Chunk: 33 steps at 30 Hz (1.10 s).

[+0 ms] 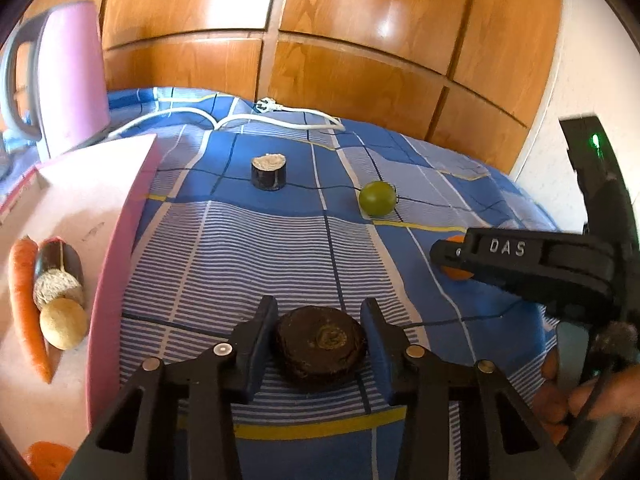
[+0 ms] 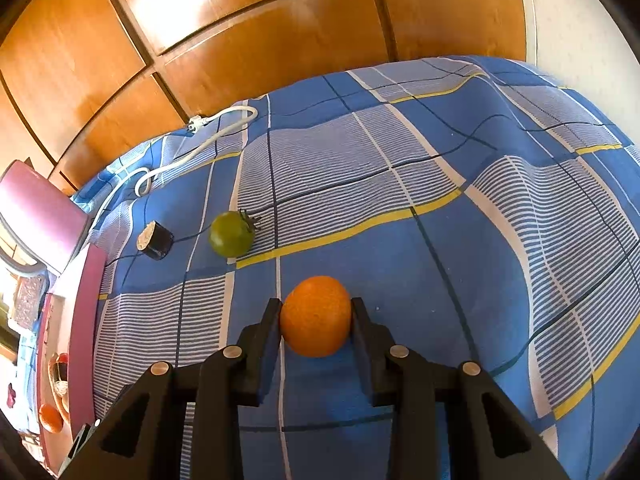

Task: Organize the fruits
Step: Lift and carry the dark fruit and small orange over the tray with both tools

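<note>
Between the right tool's [image 2: 316, 316] pads, an orange [image 2: 315, 315] is pinched on the blue checked bedspread [image 2: 460, 264]; lift it straight. The left tool [image 1: 320, 338] stands spread around a dark slice [image 1: 320, 346], not clearly pressing; squeeze evenly, then carry it to the pink box [image 1: 120, 248] at nine o'clock.

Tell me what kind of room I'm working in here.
Probably a home bedroom: the produce lies on a blue checked bedspread that dips like a mattress, with glossy wooden wardrobe doors close behind it. A pink electric kettle and its white power cord suggest an improvised household setup.
</note>
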### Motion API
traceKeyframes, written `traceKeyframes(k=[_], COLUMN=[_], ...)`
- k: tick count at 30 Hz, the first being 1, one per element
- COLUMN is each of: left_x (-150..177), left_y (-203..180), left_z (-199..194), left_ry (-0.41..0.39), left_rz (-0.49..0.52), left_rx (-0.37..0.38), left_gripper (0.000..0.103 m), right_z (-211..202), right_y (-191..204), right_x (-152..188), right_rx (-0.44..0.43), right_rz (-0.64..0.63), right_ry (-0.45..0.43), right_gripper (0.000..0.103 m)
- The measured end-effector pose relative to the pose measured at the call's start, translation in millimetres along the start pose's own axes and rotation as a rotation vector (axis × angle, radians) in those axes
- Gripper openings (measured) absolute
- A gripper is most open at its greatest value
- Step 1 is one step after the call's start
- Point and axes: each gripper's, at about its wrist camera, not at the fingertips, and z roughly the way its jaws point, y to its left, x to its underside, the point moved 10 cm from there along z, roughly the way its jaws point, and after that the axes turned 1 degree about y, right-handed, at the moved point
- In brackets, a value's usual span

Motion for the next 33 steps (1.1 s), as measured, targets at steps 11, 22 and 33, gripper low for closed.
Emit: traceKeyframes(k=[11, 22, 33], left_x=[-1.5, -18.3, -20.8], left_y=[1.5, 11.8, 37.7], left_z=[-14.8, -50.8, -74.2], left_ry=[-0.042, -0.136, -0.172], left_rz=[0.038, -0.001, -0.064], left_rx=[-0.055, -0.077, -0.127], left_gripper=[0.043, 0.043, 0.043], right_z=[-14.1, -44.1, -50.3], right_y=[5.5, 37.0, 75.9], right_x=[-5.7, -7.4, 11.3], right_rx=[0.038, 0.049, 0.034], right_rz=[-0.048, -0.176, -0.317], right_ry=[-0.062, -0.187, -0.207], right_gripper=[0.033, 0.033, 0.033])
